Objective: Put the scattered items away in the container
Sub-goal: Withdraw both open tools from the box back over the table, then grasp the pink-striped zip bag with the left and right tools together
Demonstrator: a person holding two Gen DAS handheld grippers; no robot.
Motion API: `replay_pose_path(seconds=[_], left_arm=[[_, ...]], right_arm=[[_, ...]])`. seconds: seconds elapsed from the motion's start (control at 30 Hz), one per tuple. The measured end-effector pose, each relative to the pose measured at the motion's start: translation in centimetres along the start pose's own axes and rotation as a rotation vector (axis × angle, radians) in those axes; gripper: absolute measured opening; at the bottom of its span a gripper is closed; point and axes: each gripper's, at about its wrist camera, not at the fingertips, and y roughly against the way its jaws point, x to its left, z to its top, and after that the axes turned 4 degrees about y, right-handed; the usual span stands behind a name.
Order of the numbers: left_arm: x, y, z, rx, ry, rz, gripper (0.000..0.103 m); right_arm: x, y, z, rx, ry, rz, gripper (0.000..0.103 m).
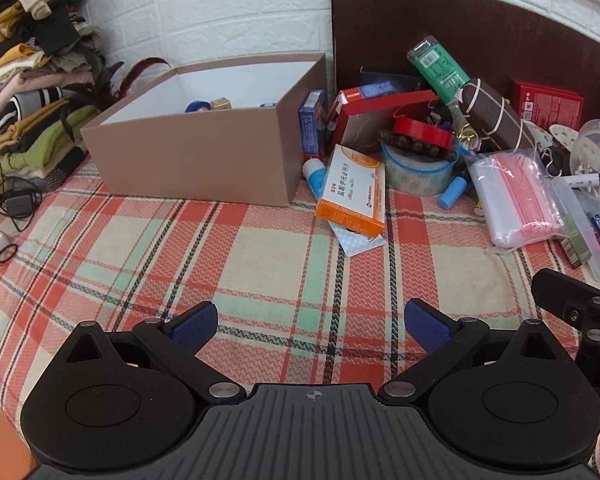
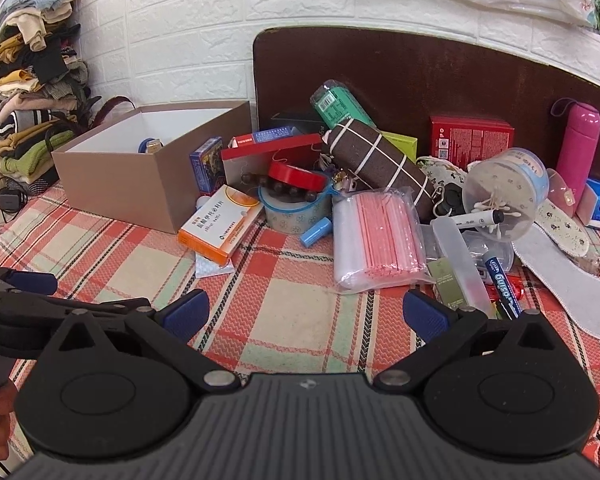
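With both jaws released and empty, I risk toppling the leaning orange medicine box (image 2: 219,229) off the cardboard box (image 2: 156,184) at left of centre.

A matt cardboard box (image 1: 204,148) is seen on woven plaid cloth (image 1: 260,264), beside a glossy clear plastic bag (image 2: 376,236) and a dark wooden board (image 2: 420,76).

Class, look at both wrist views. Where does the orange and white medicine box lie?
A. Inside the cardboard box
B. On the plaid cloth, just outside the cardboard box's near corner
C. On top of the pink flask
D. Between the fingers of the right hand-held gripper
B: the orange and white medicine box lies tilted on the plaid cloth beside the near corner of the cardboard box, and both hand-held grippers are open and empty.
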Motion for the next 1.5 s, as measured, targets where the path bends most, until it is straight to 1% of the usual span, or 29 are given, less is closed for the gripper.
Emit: replay_pose_path(seconds=[0.23, 0.37, 0.43, 0.53, 0.63, 0.73, 0.77, 0.83, 0.97, 1.1, 1.17, 1.23, 1.27, 1.37, 1.43, 1.47, 1.5], left_arm=[[-0.8, -3.4, 0.9, 0.030, -0.007, -0.012, 0.103], [-1.0, -5.8, 1.9, 0.047, -0.003, -0.034, 0.098], [-1.0, -6.7, 2.8, 0.053, 0.003, -0.050, 0.096], [-1.4, -7.9, 4.6, 0.038, 0.009, -0.064, 0.095], [-2.3, -9.3, 6.1, 0.028, -0.020, -0.055, 0.094], [-2.9, -10.5, 6.9, 0.049, -0.029, -0.053, 0.087], [-3.1, -10.5, 7.1, 0.052, -0.023, -0.072, 0.086], [-3.6, -10.2, 7.1, 0.052, -0.022, -0.134, 0.086], [-6.0, -10.2, 7.2, 0.063, -0.068, -0.243, 0.083], [-8.9, -11.6, 7.8, 0.079, -0.108, -0.299, 0.069], [-9.8, -12.7, 8.2, 0.103, -0.099, -0.328, 0.067], [-10.6, -13.6, 8.5, 0.129, -0.080, -0.364, 0.067], [-10.9, -13.8, 8.6, 0.133, -0.076, -0.381, 0.066], [-11.4, -13.9, 8.8, 0.114, -0.081, -0.414, 0.068], [-11.4, -14.0, 9.0, 0.110, -0.076, -0.437, 0.068], [-11.3, -14.0, 9.0, 0.112, -0.068, -0.444, 0.069], [-11.2, -13.9, 9.1, 0.113, -0.061, -0.451, 0.069]], right_arm=[[-1.6, -3.2, 0.1, 0.051, -0.029, 0.001, 0.102], [-2.7, -5.4, 0.2, 0.066, -0.038, 0.008, 0.102], [-3.3, -6.4, 0.3, 0.063, -0.034, 0.002, 0.102], [-4.5, -7.7, 0.7, 0.063, -0.037, -0.022, 0.102], [-5.9, -9.1, 1.0, 0.064, -0.061, -0.043, 0.102], [-7.2, -10.1, 1.2, 0.060, -0.085, -0.055, 0.102], [-7.6, -10.4, 1.2, 0.057, -0.090, -0.058, 0.102], [-8.4, -11.0, 1.3, 0.055, -0.100, -0.060, 0.102], [-9.5, -12.2, 1.4, 0.063, -0.107, -0.039, 0.102], [-10.2, -12.6, 1.1, 0.059, -0.088, -0.024, 0.101], [-10.6, -12.4, 0.8, 0.031, -0.062, -0.023, 0.100], [-11.2, -12.1, 0.5, 0.007, -0.038, 0.006, 0.098], [-11.5, -11.9, 0.3, -0.002, -0.025, 0.026, 0.097], [-11.9, -11.7, 0.3, -0.016, 0.024, 0.083, 0.091], [-12.2, -11.7, 0.3, -0.018, 0.035, 0.115, 0.088], [-12.5, -11.7, 0.4, -0.011, 0.030, 0.143, 0.081], [-12.7, -11.8, 0.5, -0.005, 0.026, 0.171, 0.071]])
